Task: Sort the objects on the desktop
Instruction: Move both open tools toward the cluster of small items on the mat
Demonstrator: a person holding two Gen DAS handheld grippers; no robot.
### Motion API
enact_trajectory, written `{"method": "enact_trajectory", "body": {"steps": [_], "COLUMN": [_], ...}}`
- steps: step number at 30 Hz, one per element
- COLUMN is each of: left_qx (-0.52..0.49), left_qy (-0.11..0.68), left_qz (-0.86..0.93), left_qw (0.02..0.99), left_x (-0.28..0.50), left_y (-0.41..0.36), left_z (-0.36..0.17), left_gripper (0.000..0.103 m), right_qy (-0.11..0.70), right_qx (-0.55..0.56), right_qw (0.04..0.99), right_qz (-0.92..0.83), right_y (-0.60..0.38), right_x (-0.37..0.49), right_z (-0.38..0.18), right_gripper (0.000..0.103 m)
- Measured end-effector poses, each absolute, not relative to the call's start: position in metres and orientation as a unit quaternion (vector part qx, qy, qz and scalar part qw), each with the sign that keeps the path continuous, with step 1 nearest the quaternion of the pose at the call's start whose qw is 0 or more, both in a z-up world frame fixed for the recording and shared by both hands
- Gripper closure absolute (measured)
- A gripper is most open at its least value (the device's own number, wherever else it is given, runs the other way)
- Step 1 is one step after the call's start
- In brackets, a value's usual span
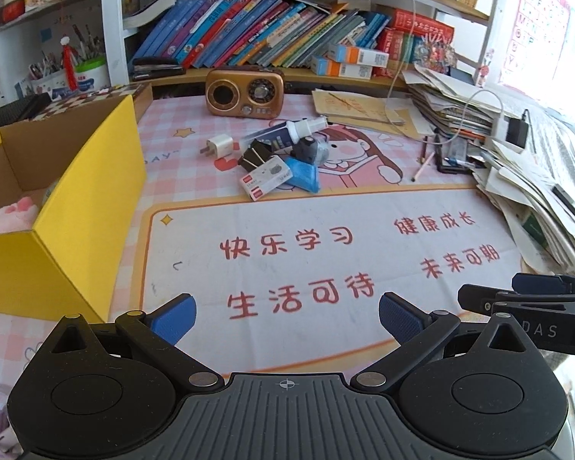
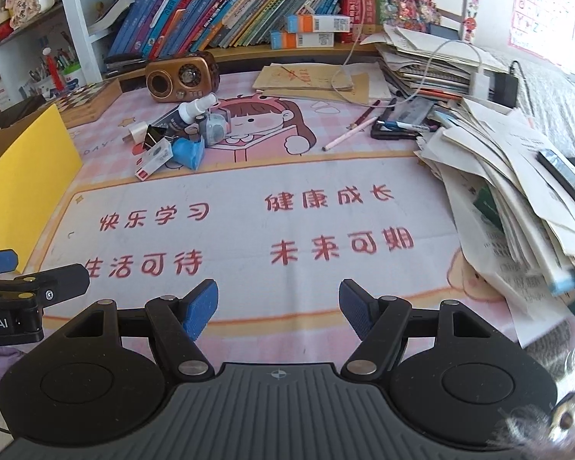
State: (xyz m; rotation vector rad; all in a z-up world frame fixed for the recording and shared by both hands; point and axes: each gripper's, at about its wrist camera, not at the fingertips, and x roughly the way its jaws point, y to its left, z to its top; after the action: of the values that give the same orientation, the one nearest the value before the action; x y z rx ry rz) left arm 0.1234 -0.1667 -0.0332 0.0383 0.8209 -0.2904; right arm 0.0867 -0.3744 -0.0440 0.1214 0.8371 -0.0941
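Clutter pile (image 1: 278, 153) sits between yellow box (image 1: 76, 199) and paper stack (image 2: 517, 191); my left fingers (image 1: 172, 318) and right fingers (image 2: 358, 310) gape wide, holding nothing.

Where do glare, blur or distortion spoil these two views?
Left wrist view: window glare washes out the upper right, above the paper stack; shelves bow from fisheye distortion. Right wrist view: bottom-right corner smeared, text on the desk mat slightly soft.

A child's home study desk: cartoon desk mat (image 1: 287, 230), crowded bookshelf (image 1: 272, 30), paper stacks (image 2: 498, 176).
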Motion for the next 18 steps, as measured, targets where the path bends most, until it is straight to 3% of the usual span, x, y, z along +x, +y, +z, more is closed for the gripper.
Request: {"method": "enact_trajectory", "body": {"steps": [18], "left_qx": [0.004], "left_qy": [0.378], "left_qz": [-0.093], "left_qw": [0.921], "left_x": [0.191], "left_y": [-0.180], "left_z": [-0.041], "left_gripper": [0.004], "right_qy": [0.378], "right_qx": [0.043], "right_qw": [0.925], "right_qz": [0.016], "right_y": [-0.393], "right_x": [0.177], "right_z": [-0.052], "right_gripper": [0.041]}}
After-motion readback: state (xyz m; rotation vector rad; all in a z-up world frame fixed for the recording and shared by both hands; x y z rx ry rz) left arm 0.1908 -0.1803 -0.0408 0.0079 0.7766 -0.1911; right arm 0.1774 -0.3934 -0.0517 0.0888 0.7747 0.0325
